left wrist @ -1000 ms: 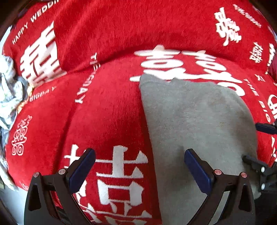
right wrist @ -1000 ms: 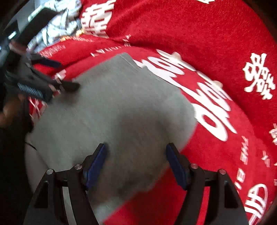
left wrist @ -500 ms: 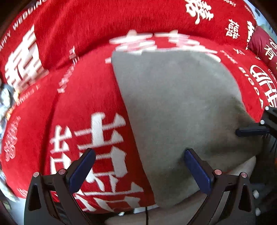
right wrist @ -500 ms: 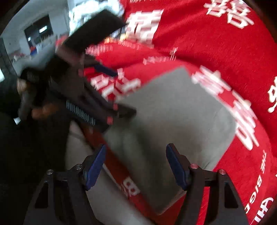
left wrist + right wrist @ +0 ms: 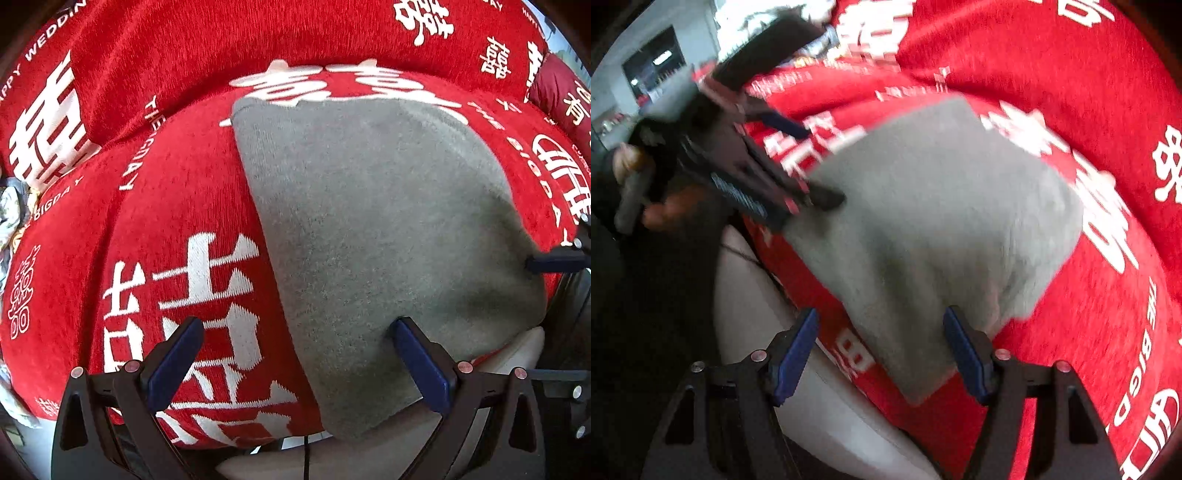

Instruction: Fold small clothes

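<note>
A folded grey garment (image 5: 376, 236) lies flat on a red sofa cover, its near edge hanging over the seat front. It also shows in the right wrist view (image 5: 942, 229). My left gripper (image 5: 295, 350) is open and empty, its right finger above the garment's near left part, its left finger above the red cover. My right gripper (image 5: 882, 343) is open and empty above the garment's near corner. The left gripper also shows in the right wrist view (image 5: 798, 158), one finger resting on the garment's left edge.
The red cover (image 5: 177, 206) with white characters drapes the seat and backrest. A crumpled light cloth pile (image 5: 9, 206) lies at the far left. The pale sofa front (image 5: 764, 295) shows below the cover. A dark red cushion (image 5: 565, 99) sits at the right.
Both grippers have pulled back toward the seat's front edge. The garment now sits farther ahead of the jaws and lies still, with no hold on it.
</note>
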Action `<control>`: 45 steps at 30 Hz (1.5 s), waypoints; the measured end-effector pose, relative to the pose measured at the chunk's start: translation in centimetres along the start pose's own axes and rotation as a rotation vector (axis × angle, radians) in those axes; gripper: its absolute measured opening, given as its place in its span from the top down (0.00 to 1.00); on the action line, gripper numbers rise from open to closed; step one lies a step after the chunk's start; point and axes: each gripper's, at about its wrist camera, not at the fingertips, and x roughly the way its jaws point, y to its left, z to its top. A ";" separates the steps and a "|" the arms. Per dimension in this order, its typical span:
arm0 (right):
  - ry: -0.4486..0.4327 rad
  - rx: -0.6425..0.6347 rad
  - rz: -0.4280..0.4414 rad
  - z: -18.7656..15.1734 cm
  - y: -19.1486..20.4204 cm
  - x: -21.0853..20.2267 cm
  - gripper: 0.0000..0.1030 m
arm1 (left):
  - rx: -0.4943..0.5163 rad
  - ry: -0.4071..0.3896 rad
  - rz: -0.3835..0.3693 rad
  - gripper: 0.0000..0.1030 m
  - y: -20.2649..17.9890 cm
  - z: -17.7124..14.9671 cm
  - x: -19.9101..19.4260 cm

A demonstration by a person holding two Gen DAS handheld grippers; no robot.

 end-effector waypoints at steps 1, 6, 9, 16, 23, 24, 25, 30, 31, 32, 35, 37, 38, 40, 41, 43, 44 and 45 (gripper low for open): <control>-0.019 0.017 0.006 0.4 -0.2 -0.1 0.29 | -0.003 -0.003 -0.001 0.00 0.0 0.1 0.0; 0.035 0.085 -0.023 0.5 -1.7 3.0 0.30 | -0.022 0.038 -0.017 0.00 0.5 0.3 1.2; 0.019 0.097 -0.011 0.3 -1.6 2.9 0.30 | -0.024 0.014 -0.017 0.00 0.5 0.2 0.3; -0.067 0.103 -0.034 1.9 -2.2 0.3 0.29 | -0.134 -0.031 -0.009 0.00 2.9 2.3 -0.4; -0.009 0.161 -0.061 2.1 -3.8 2.6 0.30 | -0.187 0.012 -0.011 0.00 3.4 2.5 1.4; -0.013 0.156 -0.060 2.1 -3.7 2.3 0.29 | -0.176 0.004 -0.003 0.00 3.3 2.7 1.1; -0.028 0.154 -0.054 2.4 -3.7 1.8 0.29 | -0.163 -0.012 0.007 0.00 3.1 3.0 0.8; -0.084 0.169 -0.077 4.0 -4.8 1.1 0.29 | -0.166 -0.023 0.037 0.00 3.1 4.8 1.1; -0.079 0.182 -0.087 4.4 -5.3 1.5 0.29 | -0.167 -0.013 0.041 0.00 3.1 5.0 1.6; -0.071 0.191 -0.085 4.6 -5.6 2.0 0.29 | -0.167 0.003 0.042 0.00 3.0 5.1 2.2; -0.004 0.218 -0.073 4.5 -6.6 4.5 0.29 | -0.182 0.008 0.025 0.00 3.2 5.0 2.5; -0.010 0.192 -0.087 4.6 -6.1 4.4 0.28 | -0.177 0.007 0.027 0.00 3.3 5.2 2.2; 0.000 0.183 -0.096 4.9 -5.9 4.4 0.28 | -0.176 -0.001 0.032 0.00 3.2 5.4 2.0; -0.017 0.179 -0.098 5.4 -5.9 3.8 0.28 | -0.177 -0.019 0.047 0.00 3.2 5.8 1.8; -0.027 0.182 -0.100 5.6 -5.9 3.6 0.28 | -0.182 -0.017 0.052 0.00 3.3 6.1 2.0; -0.027 0.202 -0.108 6.2 -6.6 3.6 0.28 | -0.189 0.005 0.059 0.00 3.3 6.6 2.8; -0.011 0.211 -0.105 6.3 -6.9 4.1 0.28 | -0.189 0.015 0.062 0.00 3.2 6.7 3.3; 0.008 0.215 -0.096 6.3 -7.2 4.7 0.28 | -0.187 0.011 0.064 0.00 3.1 6.7 3.4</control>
